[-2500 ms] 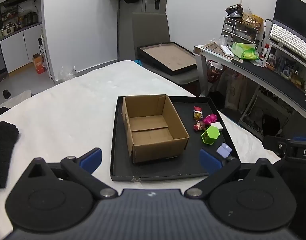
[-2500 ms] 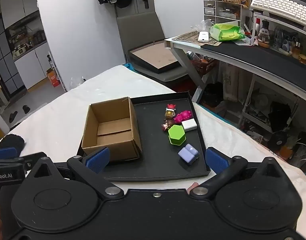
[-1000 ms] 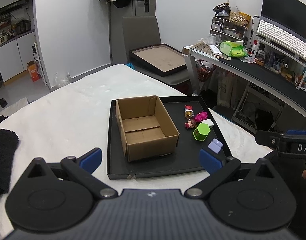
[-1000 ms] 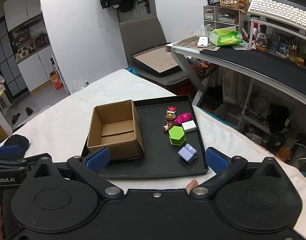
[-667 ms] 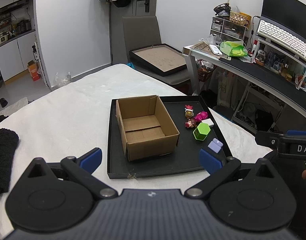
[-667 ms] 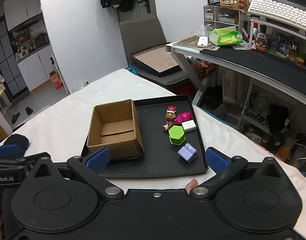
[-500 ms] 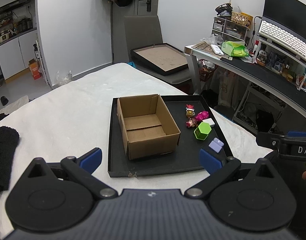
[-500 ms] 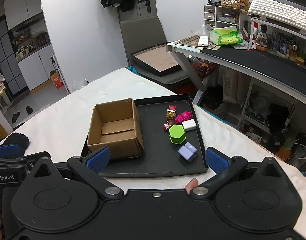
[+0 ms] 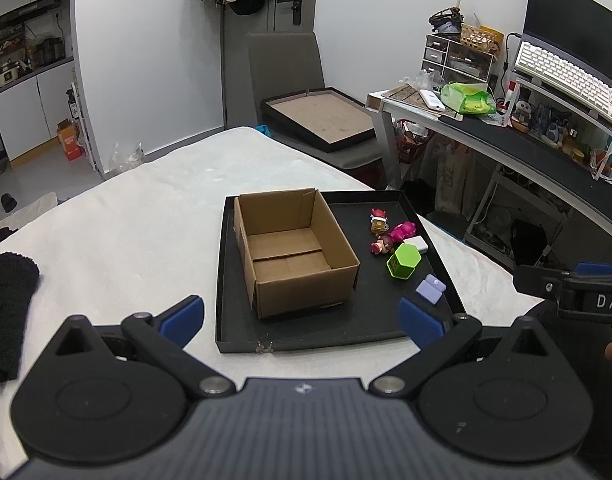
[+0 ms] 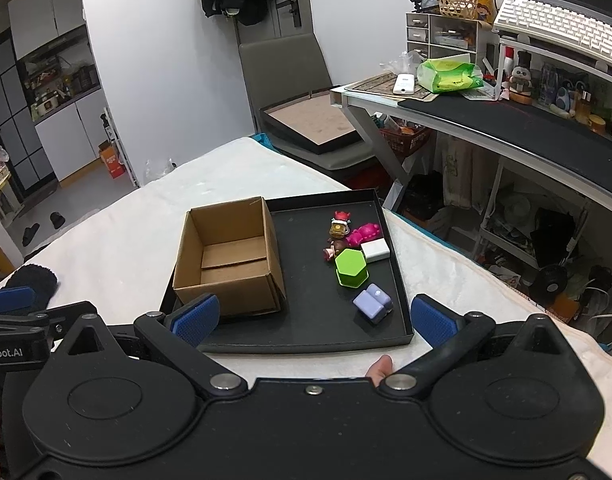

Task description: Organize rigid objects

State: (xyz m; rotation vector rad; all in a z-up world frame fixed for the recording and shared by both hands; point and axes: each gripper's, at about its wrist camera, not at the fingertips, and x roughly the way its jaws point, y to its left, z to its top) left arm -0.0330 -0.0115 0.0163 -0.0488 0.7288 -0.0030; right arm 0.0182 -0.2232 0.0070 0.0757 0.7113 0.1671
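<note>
An empty open cardboard box (image 9: 292,250) (image 10: 230,258) stands on the left half of a black tray (image 9: 337,322) (image 10: 317,332). To its right lie a green hexagonal block (image 9: 403,261) (image 10: 350,268), a lilac block (image 9: 430,288) (image 10: 373,302), a white block (image 10: 374,250), a pink toy (image 10: 365,233) and two small figurines (image 10: 339,226). My left gripper (image 9: 302,320) hangs open in front of the tray's near edge. My right gripper (image 10: 313,318) is open too, near the tray's front, holding nothing.
The tray rests on a white padded surface (image 9: 126,232). A black fuzzy item (image 9: 6,292) lies at the left. A chair with a framed board (image 9: 321,120) stands behind, and a cluttered desk (image 10: 505,120) runs along the right.
Both grippers have pulled back and risen a little, so the tray and box look smaller and farther. Both have stayed open; nothing on the tray has moved.
</note>
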